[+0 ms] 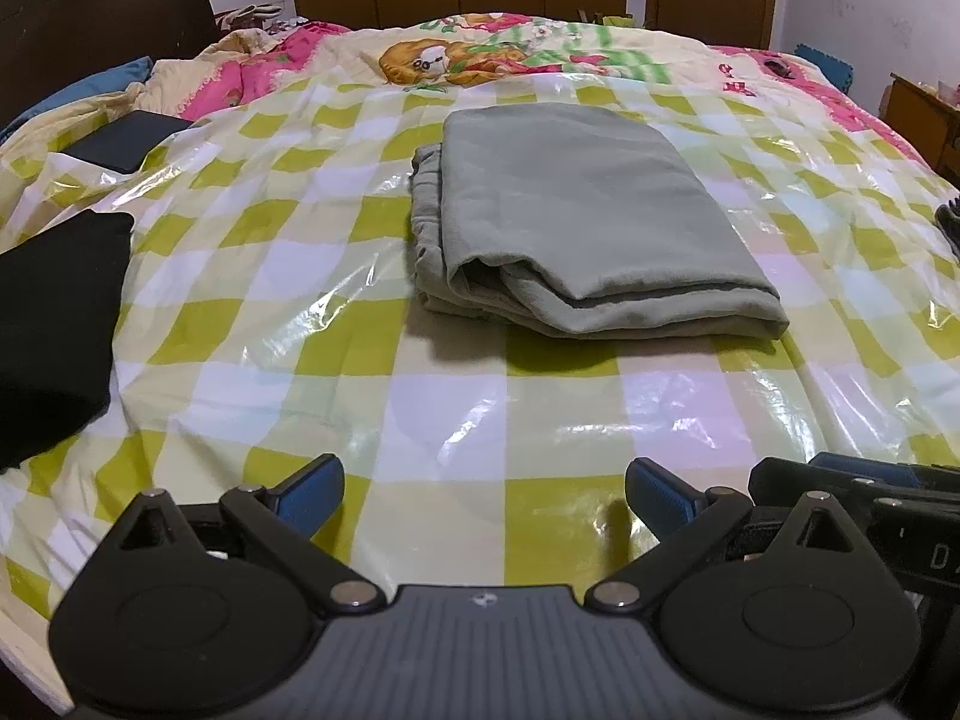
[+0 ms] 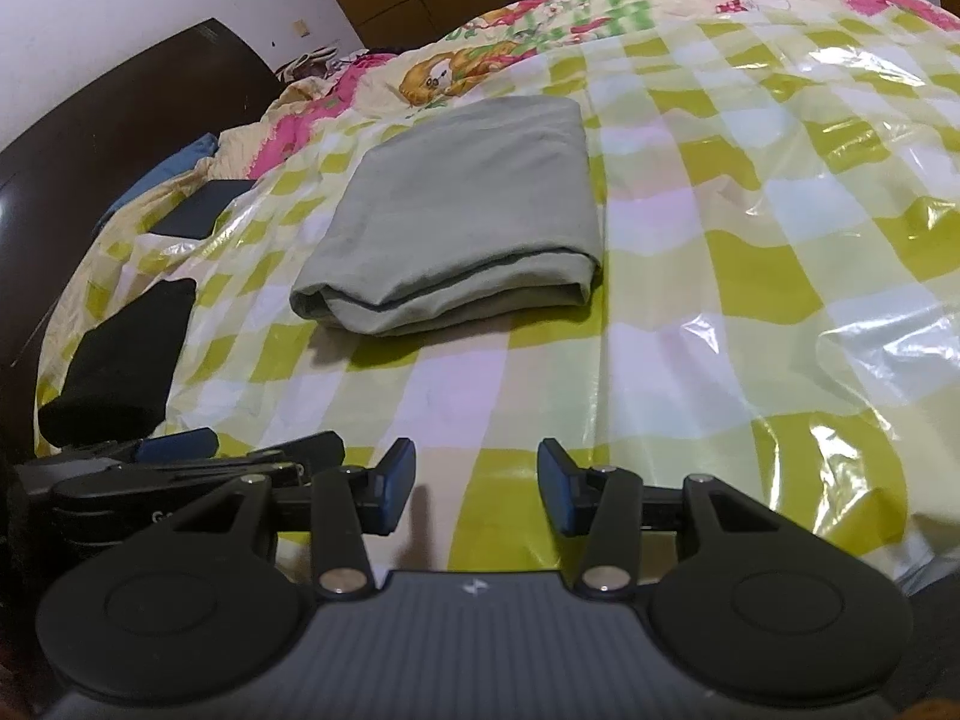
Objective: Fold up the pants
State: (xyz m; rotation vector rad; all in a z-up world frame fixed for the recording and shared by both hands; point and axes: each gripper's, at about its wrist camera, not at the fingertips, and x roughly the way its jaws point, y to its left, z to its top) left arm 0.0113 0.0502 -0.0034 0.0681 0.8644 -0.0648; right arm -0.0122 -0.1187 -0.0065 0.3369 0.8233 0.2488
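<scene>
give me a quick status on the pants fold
Left gripper open, empty. Right gripper open, empty. Grey pants folded flat on checkered sheet, untouched. Nothing between grippers and pants.

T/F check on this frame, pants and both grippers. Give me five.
1. The grey pants lie folded on the checked sheet. True.
2. The left gripper is shut on the pants. False: its jaws are open and empty, short of the pants.
3. The right gripper holds nothing. True.
4. A black cloth lies on top of the pants. False: it lies apart, off to their left.
5. The pants hang over the edge of the bed. False: they sit flat, well in from the edges.
</scene>
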